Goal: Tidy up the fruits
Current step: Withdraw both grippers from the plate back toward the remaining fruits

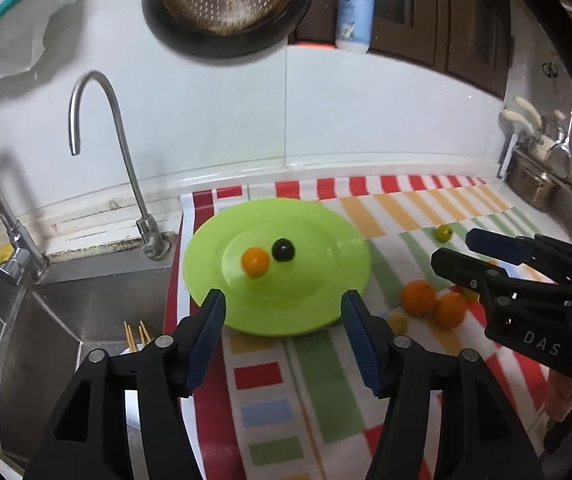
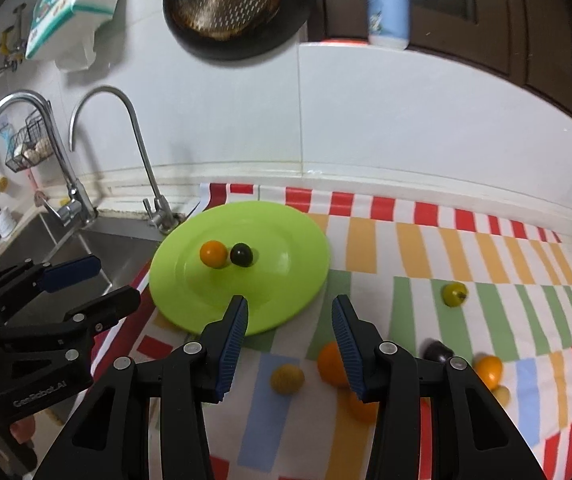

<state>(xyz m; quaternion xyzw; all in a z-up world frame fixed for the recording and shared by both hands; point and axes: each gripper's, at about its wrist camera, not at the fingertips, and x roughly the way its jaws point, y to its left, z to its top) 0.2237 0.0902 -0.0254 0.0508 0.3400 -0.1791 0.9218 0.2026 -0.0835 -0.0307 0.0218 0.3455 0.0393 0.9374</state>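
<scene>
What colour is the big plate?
Bright green plate, best seen in the right wrist view.

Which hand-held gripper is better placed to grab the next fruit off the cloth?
Right. The right hand-held gripper is open and empty with the loose oranges just beneath it; the left hand-held gripper hovers over the plate, farther from them.
</scene>
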